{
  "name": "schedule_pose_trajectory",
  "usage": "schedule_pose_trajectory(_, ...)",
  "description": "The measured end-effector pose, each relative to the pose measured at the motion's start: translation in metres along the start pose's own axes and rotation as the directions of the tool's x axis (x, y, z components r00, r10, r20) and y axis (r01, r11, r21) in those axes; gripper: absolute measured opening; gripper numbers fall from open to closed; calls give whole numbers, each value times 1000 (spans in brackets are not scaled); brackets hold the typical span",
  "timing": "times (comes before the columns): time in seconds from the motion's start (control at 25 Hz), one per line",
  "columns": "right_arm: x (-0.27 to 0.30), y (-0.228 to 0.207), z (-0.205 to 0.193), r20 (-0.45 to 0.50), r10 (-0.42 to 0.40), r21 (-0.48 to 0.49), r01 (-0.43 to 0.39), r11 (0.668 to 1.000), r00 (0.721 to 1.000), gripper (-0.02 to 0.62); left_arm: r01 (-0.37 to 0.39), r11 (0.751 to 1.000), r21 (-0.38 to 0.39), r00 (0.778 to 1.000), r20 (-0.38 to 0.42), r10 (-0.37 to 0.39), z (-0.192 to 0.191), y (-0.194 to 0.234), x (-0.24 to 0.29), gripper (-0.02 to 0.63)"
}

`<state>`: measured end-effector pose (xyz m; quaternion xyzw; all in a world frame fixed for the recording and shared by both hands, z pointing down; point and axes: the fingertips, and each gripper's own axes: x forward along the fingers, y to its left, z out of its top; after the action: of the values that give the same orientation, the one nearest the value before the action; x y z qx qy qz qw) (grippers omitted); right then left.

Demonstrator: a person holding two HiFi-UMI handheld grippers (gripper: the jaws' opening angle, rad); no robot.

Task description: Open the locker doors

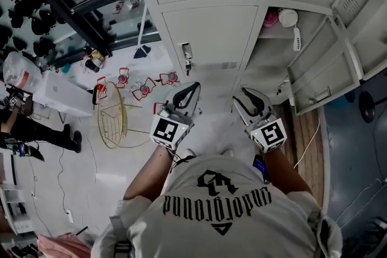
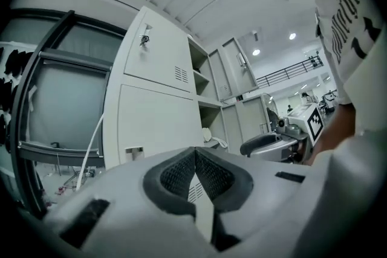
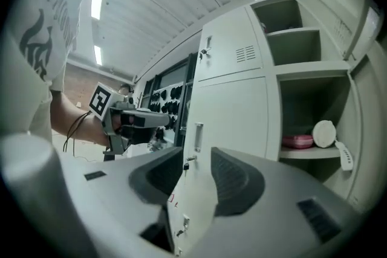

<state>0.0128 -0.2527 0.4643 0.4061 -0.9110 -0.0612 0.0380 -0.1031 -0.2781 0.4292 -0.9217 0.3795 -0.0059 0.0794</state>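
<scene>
Standing shut, lower locker door [image 1: 208, 33] is straight ahead; open door [image 1: 317, 78] hangs swung out at right. Left gripper [image 2: 195, 151] jaws together, empty. Right gripper [image 3: 196, 154] jaws apart, nothing between. Both clear of the doors.

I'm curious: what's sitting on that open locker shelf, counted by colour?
Pink thing: 1
White things: 2 (round thing, long thing)
Total: 3
</scene>
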Motion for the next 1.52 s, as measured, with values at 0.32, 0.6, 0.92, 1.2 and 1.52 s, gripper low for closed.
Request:
schedule_pose_trajectory(0.32,65,68,10,-4,20,1,-20,1000,1000,153,-10,1000,-3,1000,10,10,-2,56,-70,8)
schedule_pose_trajectory(0.6,109,105,16,-16,-15,-17,15,1000,1000,158,7,1000,-2,1000,21,-7,-11,96,-116,8)
schedule_pose_trajectory(0.92,137,104,2,-57,-49,4,49,999,997,166,37,998,-51,999,6,-37,-22,113,-116,8)
schedule_pose_trajectory(1.2,170,78,-41,-150,-72,-3,72,997,986,175,31,998,-53,999,-21,-32,-44,128,-96,8)
schedule_pose_trajectory(1.52,204,46,-82,-218,-100,-17,99,995,971,179,41,998,-49,996,-74,-45,-75,139,-62,8)
